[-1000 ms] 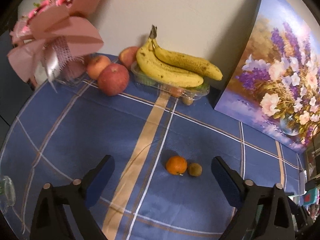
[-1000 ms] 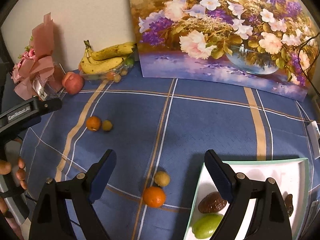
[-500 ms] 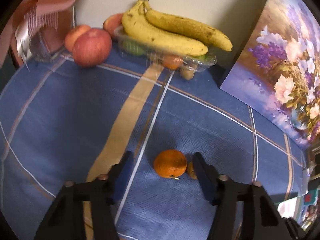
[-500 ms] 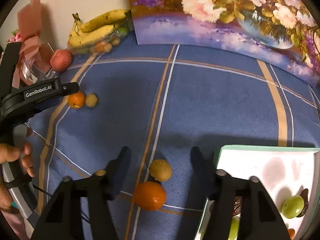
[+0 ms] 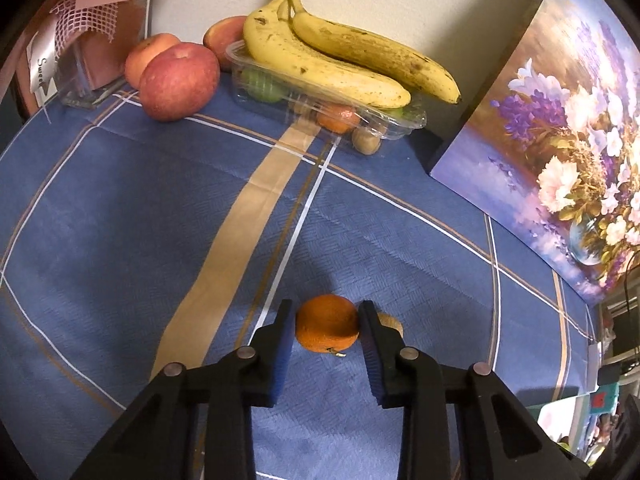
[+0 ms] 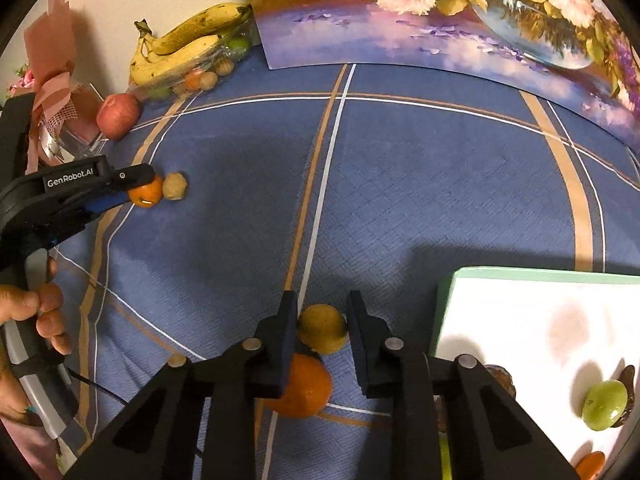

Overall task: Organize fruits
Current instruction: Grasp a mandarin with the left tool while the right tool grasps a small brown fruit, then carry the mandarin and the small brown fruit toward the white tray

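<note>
A home tabletop: a blue plaid tablecloth (image 5: 120,208), bananas (image 5: 340,56) and apples (image 5: 178,80) along its far edge by the wall, a floral painting (image 5: 568,152), a ribboned gift bouquet (image 6: 52,80).

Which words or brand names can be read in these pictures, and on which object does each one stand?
"GenRobot.AI": on the side of the left gripper, seen from the right wrist.
"Swee", with the rest hidden: on the white ribbon of the pink bouquet wrap.
No other text is readable.
</note>
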`<state>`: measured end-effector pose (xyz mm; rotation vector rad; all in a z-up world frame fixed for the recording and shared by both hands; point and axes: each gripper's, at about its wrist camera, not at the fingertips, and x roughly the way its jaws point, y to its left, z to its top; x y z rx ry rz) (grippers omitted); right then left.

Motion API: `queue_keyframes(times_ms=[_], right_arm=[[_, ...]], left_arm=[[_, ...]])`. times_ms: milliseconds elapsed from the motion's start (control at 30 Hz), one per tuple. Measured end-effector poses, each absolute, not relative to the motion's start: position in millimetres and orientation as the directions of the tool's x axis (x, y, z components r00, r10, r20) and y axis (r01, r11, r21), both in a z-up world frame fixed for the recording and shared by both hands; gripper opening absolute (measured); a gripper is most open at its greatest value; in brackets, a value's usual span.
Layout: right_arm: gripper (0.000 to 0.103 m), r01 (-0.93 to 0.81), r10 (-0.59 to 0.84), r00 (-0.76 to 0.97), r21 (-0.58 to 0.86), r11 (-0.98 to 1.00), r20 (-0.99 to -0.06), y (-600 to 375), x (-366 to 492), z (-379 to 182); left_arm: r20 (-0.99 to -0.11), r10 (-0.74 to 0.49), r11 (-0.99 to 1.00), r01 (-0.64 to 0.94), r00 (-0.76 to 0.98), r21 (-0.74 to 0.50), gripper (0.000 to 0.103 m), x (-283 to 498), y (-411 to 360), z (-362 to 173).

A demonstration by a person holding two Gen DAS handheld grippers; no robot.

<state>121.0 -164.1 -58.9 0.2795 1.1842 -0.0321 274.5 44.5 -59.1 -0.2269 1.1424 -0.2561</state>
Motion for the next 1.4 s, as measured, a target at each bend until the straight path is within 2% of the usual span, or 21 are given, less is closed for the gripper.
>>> queue_keyframes(times_ms=[433,967,1400], right_arm=[[0.026,0.172,0.119,0.423,0.209,0.963,-0.898,-167.5,109.5,-29.3],[0.026,0.203,0.073,0.484,0.193,0.96,-0.872,-183.5,49.9,27.8],[0.026,0.25,0.057,0.491,0.204,0.946,-0.869,-202.8,-2.6,34.6]], left_arm=[[-0.867,-0.308,0.949,0.07,0.391,-0.306,0.034,245.5,55.1,-35.8],[-0.843,-0.316,0.947,0.097,0.436,-0.305,0.034,186.0,65.2,25.4],[-0.835,-0.354,0.935,0.166,0.421,-0.313,0.034,133.1,37.4,40.4]])
